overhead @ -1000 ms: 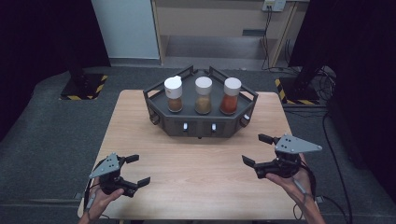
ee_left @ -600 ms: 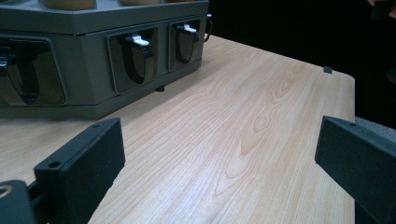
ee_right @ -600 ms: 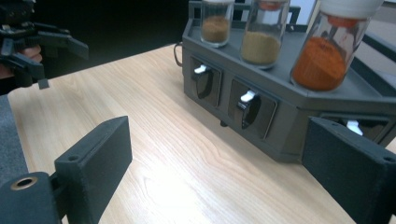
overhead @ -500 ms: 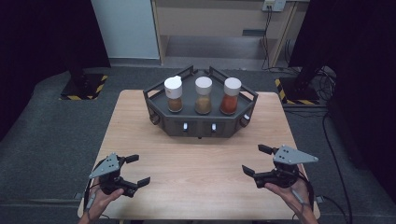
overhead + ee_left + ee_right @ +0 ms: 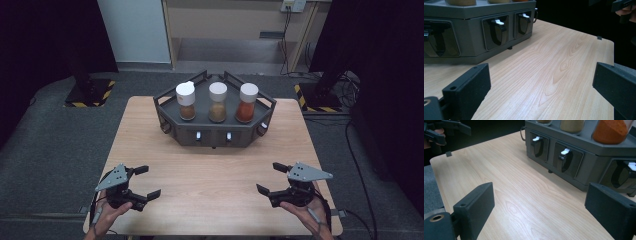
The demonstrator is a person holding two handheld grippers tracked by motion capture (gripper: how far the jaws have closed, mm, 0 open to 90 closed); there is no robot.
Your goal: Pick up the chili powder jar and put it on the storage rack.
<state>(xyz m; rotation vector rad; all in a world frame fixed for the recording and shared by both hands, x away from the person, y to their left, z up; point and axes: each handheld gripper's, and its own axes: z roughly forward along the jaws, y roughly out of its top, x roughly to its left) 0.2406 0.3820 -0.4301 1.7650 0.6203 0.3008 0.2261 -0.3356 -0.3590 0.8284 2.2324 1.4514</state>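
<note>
Black right tool (image 5: 272, 178) has sunk tableward.

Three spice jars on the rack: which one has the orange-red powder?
The jar at the right end of the grey rack, seen from above. Its powder is bright orange-red; the middle jar holds tan powder and the left jar brown.

On grey carpet (image 5: 50, 150): a yellow-and-black striped base (image 5: 87, 97) at left, another striped base (image 5: 315, 99) at right beside loose cables (image 5: 346, 82); behind, a pale panel (image 5: 132, 30) and wall socket (image 5: 292, 5).
</note>
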